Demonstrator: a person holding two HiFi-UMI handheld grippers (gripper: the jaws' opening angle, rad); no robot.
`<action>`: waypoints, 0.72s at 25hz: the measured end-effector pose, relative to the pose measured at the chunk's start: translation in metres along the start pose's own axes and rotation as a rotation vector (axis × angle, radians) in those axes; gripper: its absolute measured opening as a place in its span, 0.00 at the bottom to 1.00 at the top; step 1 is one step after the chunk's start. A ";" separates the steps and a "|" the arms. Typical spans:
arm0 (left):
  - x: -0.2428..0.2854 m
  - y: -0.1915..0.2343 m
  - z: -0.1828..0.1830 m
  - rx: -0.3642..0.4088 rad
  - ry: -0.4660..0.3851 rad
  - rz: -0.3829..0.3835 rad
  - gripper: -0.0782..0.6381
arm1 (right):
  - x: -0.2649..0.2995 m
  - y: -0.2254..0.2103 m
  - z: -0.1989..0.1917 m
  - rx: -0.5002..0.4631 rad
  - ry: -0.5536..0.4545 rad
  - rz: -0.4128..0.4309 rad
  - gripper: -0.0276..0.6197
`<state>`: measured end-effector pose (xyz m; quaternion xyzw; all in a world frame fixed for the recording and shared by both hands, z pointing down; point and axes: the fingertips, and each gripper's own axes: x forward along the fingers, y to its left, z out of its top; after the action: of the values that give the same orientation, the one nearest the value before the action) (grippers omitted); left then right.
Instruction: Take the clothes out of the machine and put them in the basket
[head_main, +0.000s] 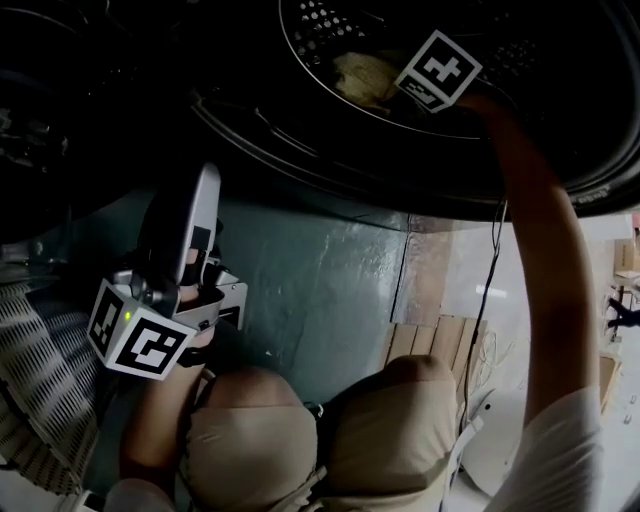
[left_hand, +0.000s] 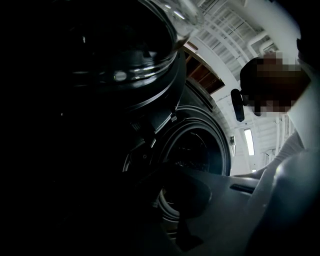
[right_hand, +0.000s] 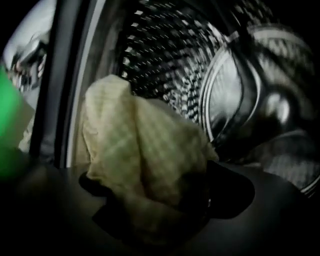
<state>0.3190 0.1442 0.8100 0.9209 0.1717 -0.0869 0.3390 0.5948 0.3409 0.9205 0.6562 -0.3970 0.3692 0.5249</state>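
A pale yellow checked cloth (head_main: 365, 78) lies at the front of the washing machine's perforated drum (head_main: 320, 25). My right gripper (head_main: 420, 100) reaches down into the drum, its marker cube just above the cloth. In the right gripper view the cloth (right_hand: 145, 150) bulges between the wide-apart dark jaws of my right gripper (right_hand: 160, 200); the pads do not visibly press on it. My left gripper (head_main: 195, 190) hangs outside below the door opening, pointing up at the machine with nothing seen in it. The left gripper view is too dark to show its jaws' gap.
A white lattice basket (head_main: 40, 380) stands at the lower left beside the person's knees (head_main: 330, 430). The machine's grey front panel (head_main: 320, 290) faces me. The open glass door (left_hand: 130, 55) hangs above the left gripper. A black cable (head_main: 490, 270) runs down on the right.
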 end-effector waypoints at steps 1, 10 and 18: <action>-0.001 0.002 0.000 -0.003 -0.001 0.002 0.12 | 0.007 -0.001 -0.005 0.035 0.027 0.025 0.89; -0.004 0.006 0.004 -0.007 -0.003 0.008 0.12 | 0.049 0.009 -0.018 0.023 0.119 0.121 0.88; -0.004 0.002 0.002 -0.002 0.012 -0.015 0.12 | 0.032 0.027 0.001 -0.062 0.101 0.083 0.44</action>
<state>0.3157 0.1405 0.8105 0.9196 0.1809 -0.0838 0.3384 0.5836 0.3326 0.9596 0.6033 -0.4080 0.4107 0.5485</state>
